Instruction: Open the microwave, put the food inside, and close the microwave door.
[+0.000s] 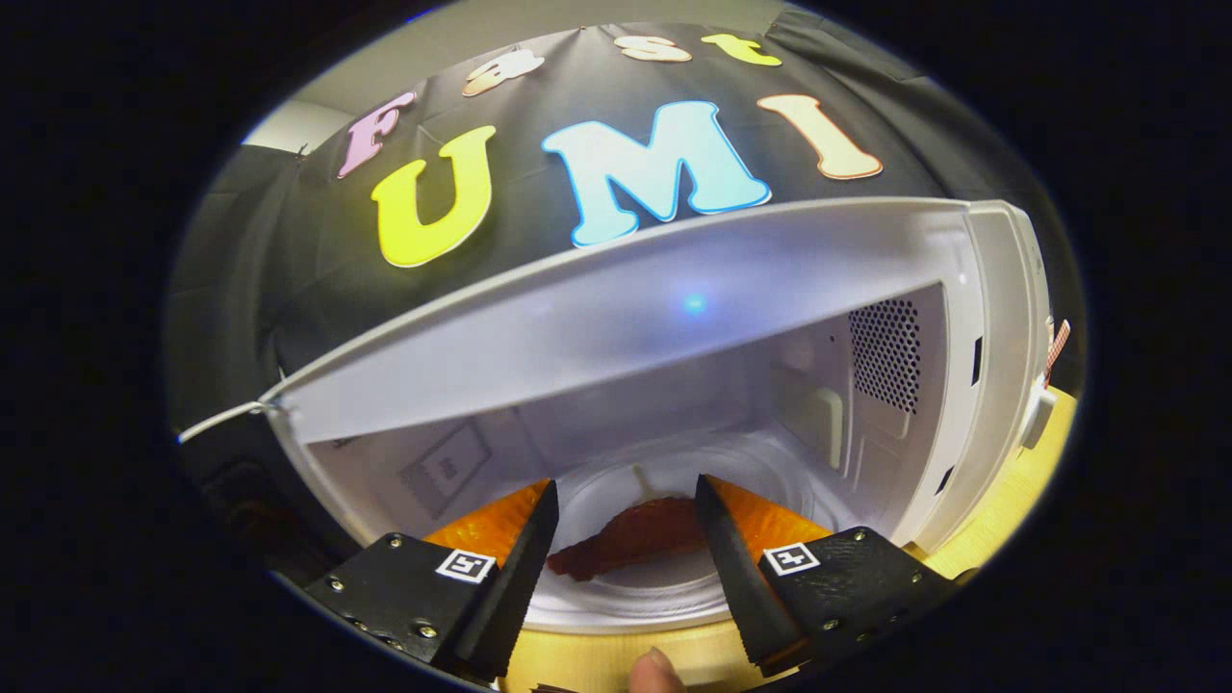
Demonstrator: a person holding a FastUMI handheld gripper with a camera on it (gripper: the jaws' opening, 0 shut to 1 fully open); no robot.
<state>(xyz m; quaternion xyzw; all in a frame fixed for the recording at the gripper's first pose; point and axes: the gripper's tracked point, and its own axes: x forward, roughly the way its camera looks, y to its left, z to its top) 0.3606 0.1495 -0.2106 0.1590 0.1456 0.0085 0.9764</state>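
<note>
Two tool (626,539) fingers stand apart around food (630,547) inside the microwave (991,385).

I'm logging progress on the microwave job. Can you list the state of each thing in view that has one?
microwave: open, cavity exposed.
food: lying on the turntable plate inside, between the fingers, not gripped.
turntable plate: in place on the cavity floor.
gripper: open, fingers apart at the cavity mouth.
</note>
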